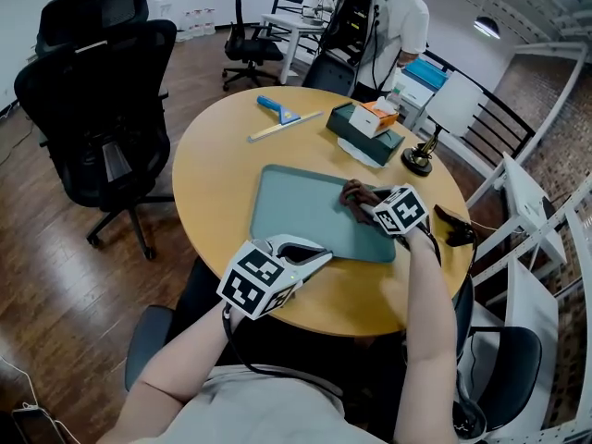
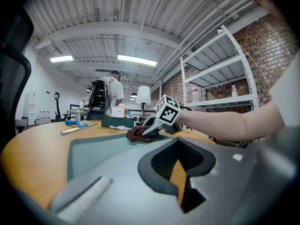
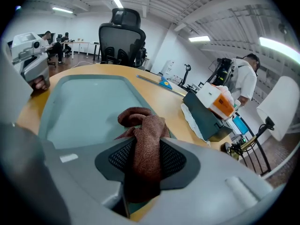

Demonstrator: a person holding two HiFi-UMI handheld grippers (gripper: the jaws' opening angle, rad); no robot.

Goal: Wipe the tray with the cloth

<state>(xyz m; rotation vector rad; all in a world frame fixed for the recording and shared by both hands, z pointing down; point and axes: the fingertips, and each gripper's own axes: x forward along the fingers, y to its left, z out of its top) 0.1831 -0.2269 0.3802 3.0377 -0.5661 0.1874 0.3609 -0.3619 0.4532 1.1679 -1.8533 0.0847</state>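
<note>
The tray (image 1: 296, 213) lies flat on the round table (image 1: 208, 169), just in front of us, with its long axis running across from our left to our right. The cloth (image 3: 143, 142) sits bunched on the tray's far right corner, touching the surface. The right gripper (image 1: 368, 209) has its jaws clamped on the cloth, a fold of it standing up between them. From there nearly all the bare tray lies to the left of the cloth and towards us, so we judge the coming stroke has to run leftward along that long axis. The left gripper (image 1: 319, 253) rests at the tray's near edge, about midway along. Its jaws are nearly together, with only a sliver of table showing between them and nothing gripped that we can see. It is well placed to steady the tray, but it lies in the path of a near-edge stroke.
</note>
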